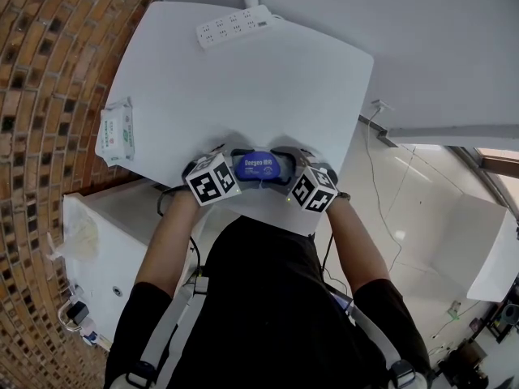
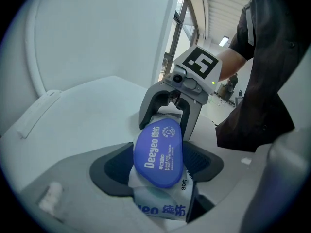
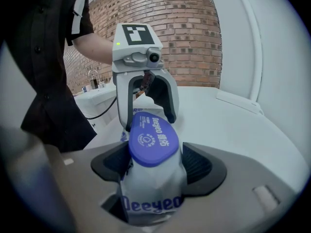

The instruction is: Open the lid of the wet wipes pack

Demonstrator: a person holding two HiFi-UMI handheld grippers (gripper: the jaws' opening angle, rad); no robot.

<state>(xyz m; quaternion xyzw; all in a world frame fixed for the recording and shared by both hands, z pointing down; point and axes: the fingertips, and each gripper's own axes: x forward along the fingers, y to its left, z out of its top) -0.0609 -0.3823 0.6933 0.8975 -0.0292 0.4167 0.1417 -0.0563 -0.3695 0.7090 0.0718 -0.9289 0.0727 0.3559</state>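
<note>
A white wet wipes pack with a blue oval lid (image 1: 258, 167) hangs between my two grippers over the near edge of the white table (image 1: 243, 87). The lid (image 2: 159, 152) (image 3: 153, 139) lies flat and closed on the pack. My left gripper (image 1: 229, 167) (image 2: 158, 171) has the crumpled pack pinched between its pads. From the opposite end, my right gripper (image 1: 285, 168) (image 3: 153, 166) is shut on the same pack. In each gripper view the other gripper's fingers (image 2: 187, 123) (image 3: 170, 113) straddle the pack's far end.
A second, green-and-white wipes pack (image 1: 116, 130) lies at the table's left edge. A white power strip (image 1: 233, 27) sits at the far edge. Brick surface runs along the left, and a white cabinet (image 1: 97, 241) stands below the table's left corner.
</note>
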